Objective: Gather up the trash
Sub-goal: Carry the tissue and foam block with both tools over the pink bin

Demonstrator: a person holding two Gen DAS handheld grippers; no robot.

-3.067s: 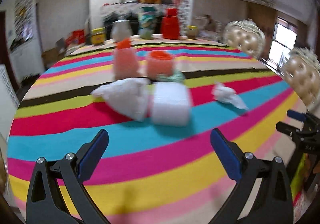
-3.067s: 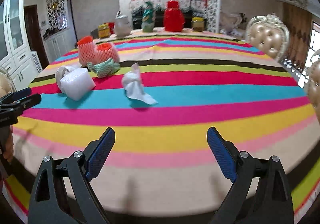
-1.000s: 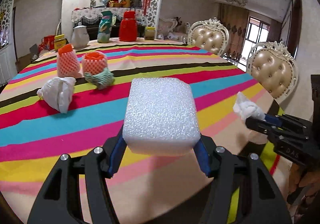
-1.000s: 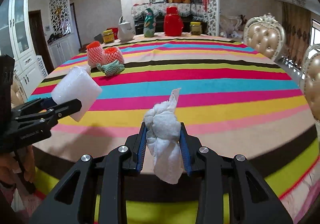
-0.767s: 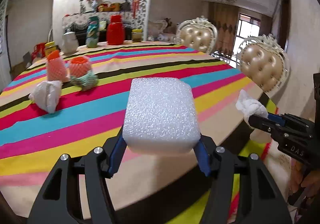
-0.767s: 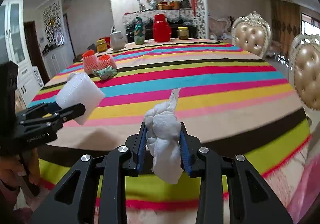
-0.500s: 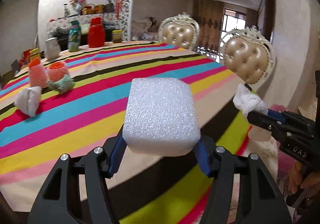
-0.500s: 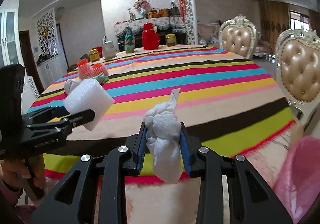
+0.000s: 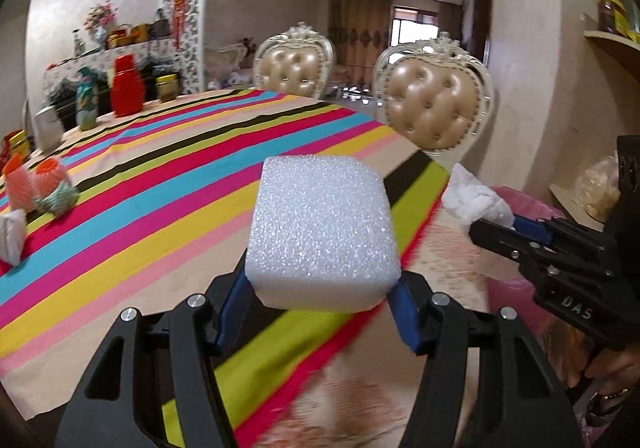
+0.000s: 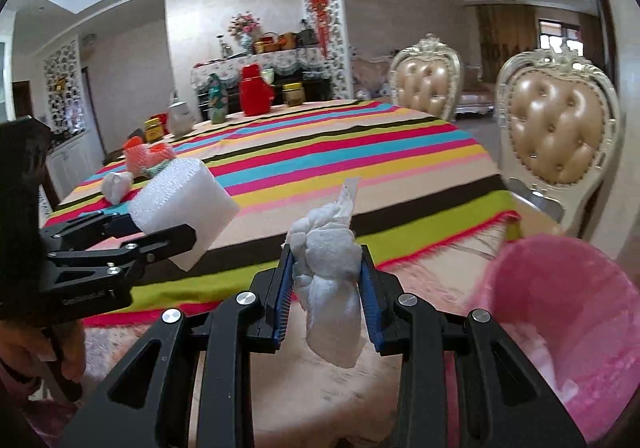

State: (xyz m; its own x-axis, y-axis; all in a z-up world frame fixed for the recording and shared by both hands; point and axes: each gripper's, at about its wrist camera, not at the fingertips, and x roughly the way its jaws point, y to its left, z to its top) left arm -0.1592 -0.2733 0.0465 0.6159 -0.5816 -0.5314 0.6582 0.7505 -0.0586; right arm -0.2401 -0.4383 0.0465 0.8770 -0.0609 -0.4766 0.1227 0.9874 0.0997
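Right wrist: pink bin [image 10: 560, 288] cropped, blurred

A striped tablecloth [image 9: 168, 184] covers the table, two tufted chairs [image 9: 436, 108] stand beside it, and a red jug [image 10: 254, 94] stands at its far end.

In the right wrist view the bin [image 10: 568, 312] stands at four o'clock beside the table [image 10: 320, 152], two chairs [image 10: 560, 136] behind it at two o'clock.

"DAS" in white on right tool [image 9: 486, 222] body (left wrist view); other print illegible.
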